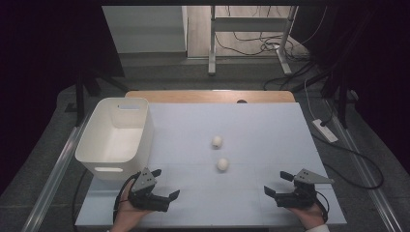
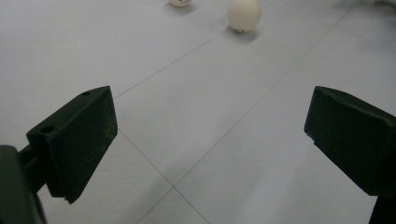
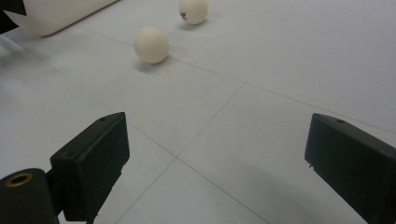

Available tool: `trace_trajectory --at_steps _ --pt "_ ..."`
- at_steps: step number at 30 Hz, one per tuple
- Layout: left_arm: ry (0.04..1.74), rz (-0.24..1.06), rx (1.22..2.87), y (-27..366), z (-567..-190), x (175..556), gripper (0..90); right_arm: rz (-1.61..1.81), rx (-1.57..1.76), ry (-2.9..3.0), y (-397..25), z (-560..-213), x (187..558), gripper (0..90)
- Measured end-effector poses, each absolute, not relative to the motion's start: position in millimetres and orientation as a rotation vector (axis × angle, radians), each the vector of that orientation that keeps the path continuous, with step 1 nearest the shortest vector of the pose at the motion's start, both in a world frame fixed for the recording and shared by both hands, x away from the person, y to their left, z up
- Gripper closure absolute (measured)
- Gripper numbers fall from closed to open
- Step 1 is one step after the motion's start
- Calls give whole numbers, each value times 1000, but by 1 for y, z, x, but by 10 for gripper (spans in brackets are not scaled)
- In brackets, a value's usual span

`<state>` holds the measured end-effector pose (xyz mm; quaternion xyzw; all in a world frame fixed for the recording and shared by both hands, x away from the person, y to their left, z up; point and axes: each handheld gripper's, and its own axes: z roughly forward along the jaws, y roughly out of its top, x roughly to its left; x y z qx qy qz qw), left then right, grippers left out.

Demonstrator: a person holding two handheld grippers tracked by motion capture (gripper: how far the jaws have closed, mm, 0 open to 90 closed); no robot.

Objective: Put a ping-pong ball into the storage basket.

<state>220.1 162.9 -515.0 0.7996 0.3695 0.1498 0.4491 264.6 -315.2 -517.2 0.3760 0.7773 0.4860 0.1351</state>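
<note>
Two white balls lie on the pale table, the nearer ball [image 1: 222,164] just in front of the farther ball [image 1: 217,141]. My left gripper [image 1: 165,183] rests low at the front left, open and empty, its jaws pointing toward the balls. In the left gripper view the nearer ball [image 2: 244,14] lies ahead with the farther ball [image 2: 180,2] at the top edge. My right gripper [image 1: 278,183] sits at the front right, open and empty. The right gripper view has the nearer ball [image 3: 151,44] ahead on the left and the farther ball [image 3: 194,10] behind it.
A white plastic bin [image 1: 116,136] with handle slots stands at the table's left side; its corner [image 3: 56,14] appears in the right gripper view. A wooden table edge [image 1: 212,95] runs along the back. Cables and a desk frame [image 1: 251,34] lie on the floor beyond.
</note>
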Motion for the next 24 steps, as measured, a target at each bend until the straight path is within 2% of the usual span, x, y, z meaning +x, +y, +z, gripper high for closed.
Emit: trace_trajectory --at_steps 24 --pt "923 410 1997 152 -503 223 38 1422 1096 2242 -316 -517 263 77"
